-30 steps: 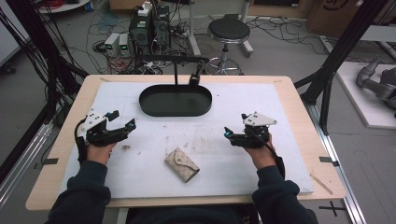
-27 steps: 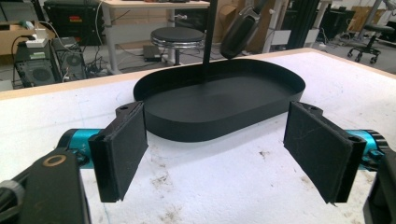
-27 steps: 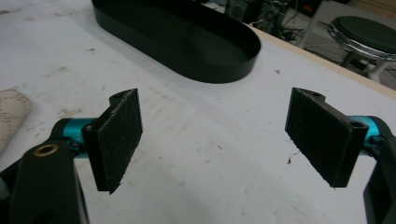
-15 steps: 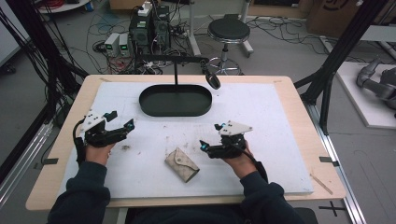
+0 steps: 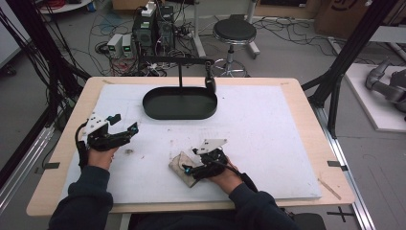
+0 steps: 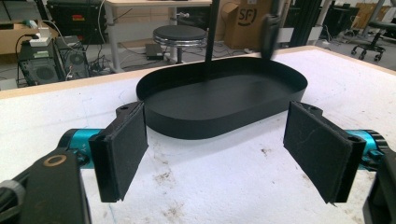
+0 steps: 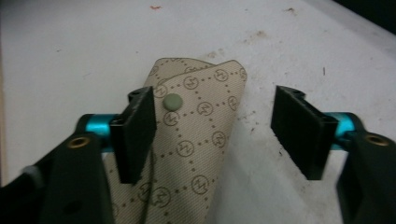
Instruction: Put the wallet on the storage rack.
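A beige patterned pouch (image 5: 179,164) with a round snap lies flat on the white table cover near the front. My right gripper (image 5: 189,169) has come down over its right end. In the right gripper view the pouch (image 7: 196,116) sits between the jaws of the right gripper (image 7: 215,135). These jaws have just been closing; the left pad overlaps the pouch's edge and the right pad stands off it. My left gripper (image 5: 125,123) hovers open at the left with nothing between the jaws. In its own view the left gripper (image 6: 217,154) faces the black oval tray (image 6: 219,93).
The black oval tray (image 5: 177,103) sits at the back centre of the table. A black T-shaped stand rises from it, with a small dark object (image 5: 209,84) hanging from its right arm. A stool, cables and equipment stand on the floor beyond the table.
My right gripper has travelled left and down from the table's right side onto the pouch, and its jaws have narrowed around it. The left gripper has stayed put.
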Action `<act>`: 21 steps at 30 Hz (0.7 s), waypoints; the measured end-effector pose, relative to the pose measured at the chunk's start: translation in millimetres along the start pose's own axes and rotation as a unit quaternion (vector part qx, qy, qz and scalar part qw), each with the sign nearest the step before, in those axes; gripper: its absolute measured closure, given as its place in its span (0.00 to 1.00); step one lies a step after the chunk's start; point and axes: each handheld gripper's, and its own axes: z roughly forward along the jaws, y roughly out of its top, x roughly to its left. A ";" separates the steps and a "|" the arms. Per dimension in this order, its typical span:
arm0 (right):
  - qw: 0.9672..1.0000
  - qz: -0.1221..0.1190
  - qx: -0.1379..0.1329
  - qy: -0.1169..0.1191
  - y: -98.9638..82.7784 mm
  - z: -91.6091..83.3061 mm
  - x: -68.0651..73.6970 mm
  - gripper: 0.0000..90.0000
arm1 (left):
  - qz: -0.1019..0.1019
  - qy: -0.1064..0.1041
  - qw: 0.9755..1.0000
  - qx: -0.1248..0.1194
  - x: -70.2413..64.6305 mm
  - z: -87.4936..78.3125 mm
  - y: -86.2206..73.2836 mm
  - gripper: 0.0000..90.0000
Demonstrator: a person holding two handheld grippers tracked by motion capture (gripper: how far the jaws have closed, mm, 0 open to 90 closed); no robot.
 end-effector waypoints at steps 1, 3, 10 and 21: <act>1.000 0.005 0.005 0.008 0.0 -1.0 -1.0 0.44 | 0.000 0.000 1.000 0.000 -0.1 -0.1 0.0 0.24; 1.000 -0.005 0.008 0.014 0.3 -1.5 -1.7 0.53 | 0.001 -0.001 1.000 0.000 -0.3 -0.1 0.1 0.24; 0.998 -0.026 0.019 -0.045 1.9 -10.8 -8.5 0.64 | 0.000 0.001 1.000 0.001 -0.2 -0.4 0.2 0.24; 0.997 -0.061 0.039 -0.005 -9.2 -2.2 -14.4 0.22 | 0.000 0.000 1.000 0.001 -0.7 -0.5 0.2 0.24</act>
